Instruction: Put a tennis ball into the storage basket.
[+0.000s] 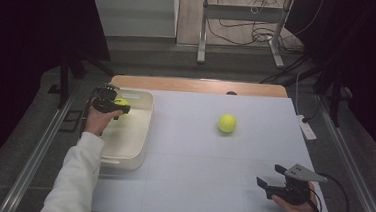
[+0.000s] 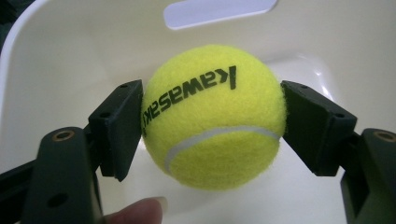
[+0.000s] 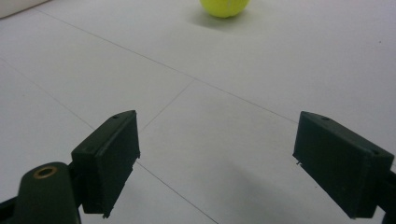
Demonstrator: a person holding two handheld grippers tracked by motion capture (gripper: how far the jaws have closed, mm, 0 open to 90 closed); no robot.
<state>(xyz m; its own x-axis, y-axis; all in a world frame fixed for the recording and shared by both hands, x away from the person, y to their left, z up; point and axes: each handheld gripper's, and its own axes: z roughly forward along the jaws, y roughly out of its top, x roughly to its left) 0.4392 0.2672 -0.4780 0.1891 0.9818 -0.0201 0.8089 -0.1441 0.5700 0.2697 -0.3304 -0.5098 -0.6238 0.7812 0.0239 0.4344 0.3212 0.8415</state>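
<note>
My left gripper is shut on a yellow tennis ball and holds it over the cream plastic bin at the table's left side. In the left gripper view both black pads press the ball's sides, with the bin's inner wall behind it. A second yellow tennis ball lies loose on the white table top, right of centre; its lower part shows at the top of the right gripper view. My right gripper stands open near the front right corner, nothing between its jaws.
The white table top stretches between the bin and the right gripper. A wooden strip runs along the far edge. Metal rails flank the table, and a frame with cables stands on the floor beyond.
</note>
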